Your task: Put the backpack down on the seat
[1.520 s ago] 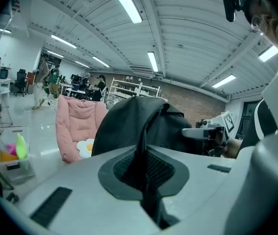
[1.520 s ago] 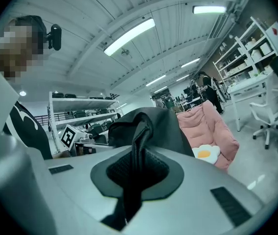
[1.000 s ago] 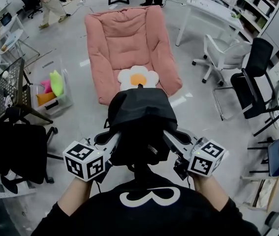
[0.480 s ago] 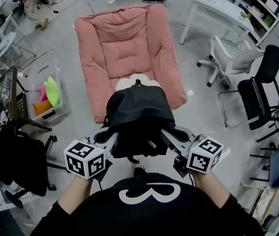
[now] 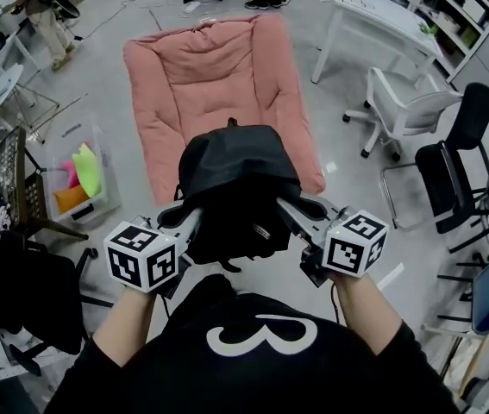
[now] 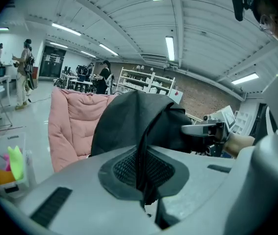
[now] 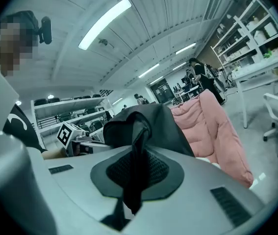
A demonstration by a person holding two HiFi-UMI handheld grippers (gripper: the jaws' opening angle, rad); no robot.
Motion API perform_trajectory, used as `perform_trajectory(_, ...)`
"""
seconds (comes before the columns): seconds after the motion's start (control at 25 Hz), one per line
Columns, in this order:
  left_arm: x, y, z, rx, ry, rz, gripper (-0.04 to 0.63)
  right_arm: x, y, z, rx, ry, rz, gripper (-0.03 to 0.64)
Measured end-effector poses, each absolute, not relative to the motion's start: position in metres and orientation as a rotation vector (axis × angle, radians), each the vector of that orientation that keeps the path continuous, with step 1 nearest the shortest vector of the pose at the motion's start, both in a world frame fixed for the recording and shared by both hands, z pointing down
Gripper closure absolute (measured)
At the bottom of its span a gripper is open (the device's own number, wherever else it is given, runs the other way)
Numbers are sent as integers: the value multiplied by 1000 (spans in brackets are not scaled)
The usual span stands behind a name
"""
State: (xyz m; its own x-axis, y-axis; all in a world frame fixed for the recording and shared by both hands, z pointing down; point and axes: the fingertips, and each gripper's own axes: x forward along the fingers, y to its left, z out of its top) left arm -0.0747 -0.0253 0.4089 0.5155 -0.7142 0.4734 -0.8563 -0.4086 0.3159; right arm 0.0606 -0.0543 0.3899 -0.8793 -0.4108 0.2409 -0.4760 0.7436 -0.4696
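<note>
Black backpack (image 5: 238,179) hides front of pink seat (image 5: 218,84).

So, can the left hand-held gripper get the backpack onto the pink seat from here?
Probably yes. The left hand-held gripper is shut on a strap of the backpack, which hangs over the near edge of the pink seat. Nothing shows on the visible cushion to block it.

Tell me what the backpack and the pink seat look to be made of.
Backpack: black matte woven fabric, probably nylon or polyester; it slumps and creases softly, with no shine. Seat: pink padded upholstery, likely a plush or microfibre cloth over thick stuffing; stitched seams divide it into puffy panels, and the surface looks matte.
</note>
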Motion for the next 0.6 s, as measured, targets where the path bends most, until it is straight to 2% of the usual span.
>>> perform_trajectory(0.6,-116,-139,425,2197,-1220,348,580,19,-168,403,814,-2755,891,588)
